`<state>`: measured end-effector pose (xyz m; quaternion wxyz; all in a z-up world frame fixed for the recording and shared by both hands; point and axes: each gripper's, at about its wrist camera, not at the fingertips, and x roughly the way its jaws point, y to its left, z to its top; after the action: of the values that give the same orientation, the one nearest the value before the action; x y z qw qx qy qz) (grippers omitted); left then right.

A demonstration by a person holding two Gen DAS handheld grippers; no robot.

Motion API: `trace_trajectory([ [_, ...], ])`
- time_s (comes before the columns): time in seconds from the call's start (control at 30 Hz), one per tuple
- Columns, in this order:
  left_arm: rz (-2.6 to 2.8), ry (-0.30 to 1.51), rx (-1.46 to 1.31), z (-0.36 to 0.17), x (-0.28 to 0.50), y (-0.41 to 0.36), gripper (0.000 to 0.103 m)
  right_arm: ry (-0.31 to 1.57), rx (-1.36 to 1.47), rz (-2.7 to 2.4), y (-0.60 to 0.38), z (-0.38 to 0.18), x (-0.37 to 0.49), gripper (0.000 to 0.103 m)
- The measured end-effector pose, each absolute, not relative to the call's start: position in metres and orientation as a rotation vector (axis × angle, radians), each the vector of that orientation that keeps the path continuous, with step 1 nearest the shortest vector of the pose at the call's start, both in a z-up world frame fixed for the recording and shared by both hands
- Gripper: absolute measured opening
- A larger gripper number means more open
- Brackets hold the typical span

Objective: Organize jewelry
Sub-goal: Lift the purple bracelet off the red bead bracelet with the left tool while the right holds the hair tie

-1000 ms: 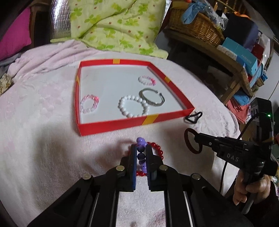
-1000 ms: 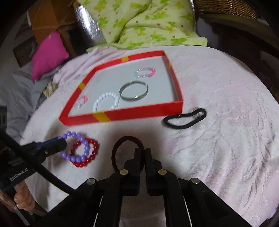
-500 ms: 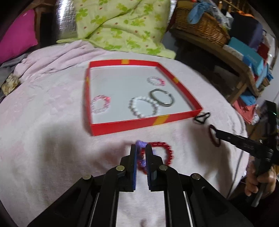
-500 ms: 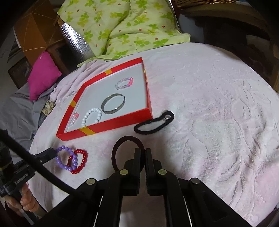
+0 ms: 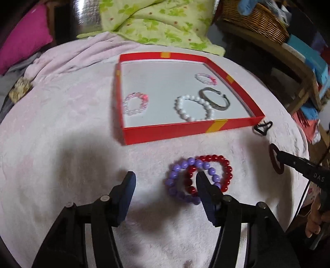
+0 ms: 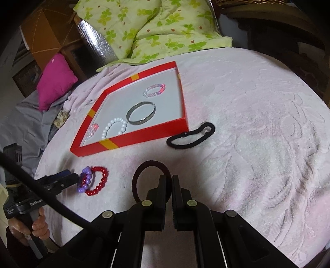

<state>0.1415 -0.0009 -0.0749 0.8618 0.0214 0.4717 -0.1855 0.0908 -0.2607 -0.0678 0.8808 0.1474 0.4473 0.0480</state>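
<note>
A red tray (image 5: 185,129) (image 6: 144,134) lies on the pink blanket and holds a white bead bracelet (image 5: 193,109), a metal bangle (image 5: 216,99) and two pink bead bracelets. A purple bead bracelet (image 5: 175,175) (image 6: 86,179) lies on the blanket overlapping a red bead bracelet (image 5: 224,167) (image 6: 99,181). My left gripper (image 5: 165,181) is open; its right finger rests inside the bracelet loops. My right gripper (image 6: 168,181) is shut on a dark red hair tie (image 6: 144,167) (image 5: 275,160), held above the blanket.
A black hair tie (image 6: 189,138) (image 5: 263,126) lies on the blanket right of the tray. A green floral quilt (image 5: 154,22) and magenta pillow (image 6: 55,80) lie beyond. A wicker basket (image 5: 257,18) on a wooden shelf stands at the right.
My left gripper has opened and let go of the purple bracelet, which now lies on the blanket over the red one. My right gripper still holds the hair tie.
</note>
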Motion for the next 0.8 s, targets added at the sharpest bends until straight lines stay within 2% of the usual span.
trace_trajectory([
  [0.03,-0.384,0.989,0.067,-0.077,0.141,-0.003,0.059,0.934,0.304,0.101,-0.260,-0.069,0.091,0.005],
  [0.07,-0.376,1.004,0.086,-0.080,0.142,-0.004,0.044,0.937,0.299,0.102,-0.259,-0.069,0.091,0.005],
  [0.17,-0.406,1.007,0.066,-0.079,0.142,-0.003,0.009,0.946,0.295,0.103,-0.256,-0.072,0.092,0.005],
  [0.3,-0.419,0.981,0.104,-0.075,0.134,-0.003,0.008,0.953,0.301,0.102,-0.255,-0.072,0.094,0.005],
  [0.8,-0.416,0.836,-0.046,-0.037,0.125,0.029,0.008,0.950,0.288,0.138,-0.233,-0.071,0.097,0.005],
])
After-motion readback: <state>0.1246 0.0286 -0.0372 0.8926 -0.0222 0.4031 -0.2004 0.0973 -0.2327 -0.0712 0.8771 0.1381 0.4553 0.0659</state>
